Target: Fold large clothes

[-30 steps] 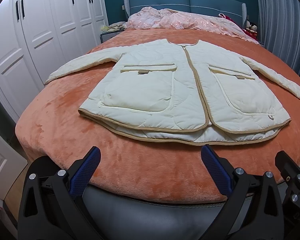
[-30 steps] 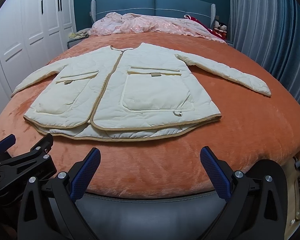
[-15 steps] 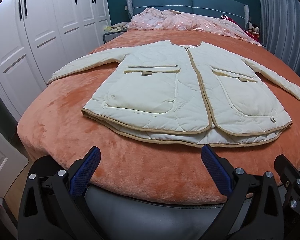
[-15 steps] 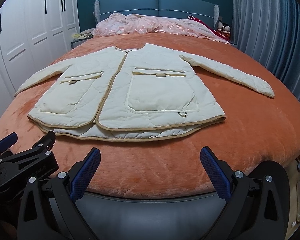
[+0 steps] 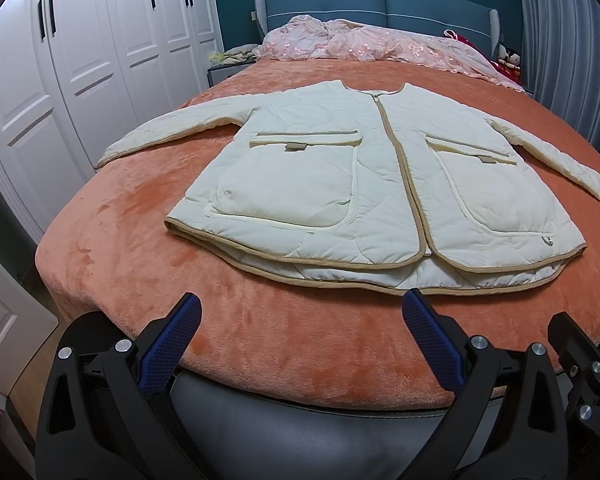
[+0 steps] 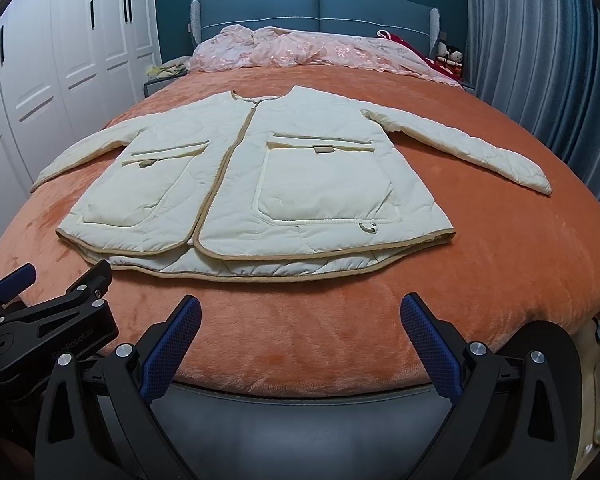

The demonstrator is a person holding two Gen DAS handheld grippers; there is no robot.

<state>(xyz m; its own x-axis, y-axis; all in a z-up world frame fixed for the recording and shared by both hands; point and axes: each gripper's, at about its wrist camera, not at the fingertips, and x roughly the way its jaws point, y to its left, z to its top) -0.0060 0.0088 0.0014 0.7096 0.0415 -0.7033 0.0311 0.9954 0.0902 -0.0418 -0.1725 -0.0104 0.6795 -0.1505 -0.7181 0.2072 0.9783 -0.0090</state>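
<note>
Jacket lies flat, sleeves out, ready for folding — both grippers, left and right, wide open, holding nothing.

The right gripper hangs wide open above the foot edge of the orange blanket, gripping nothing. Just ahead of its fingertips lies the cream jacket, spread flat, sleeves outstretched. The left gripper sits just beside it.
</note>
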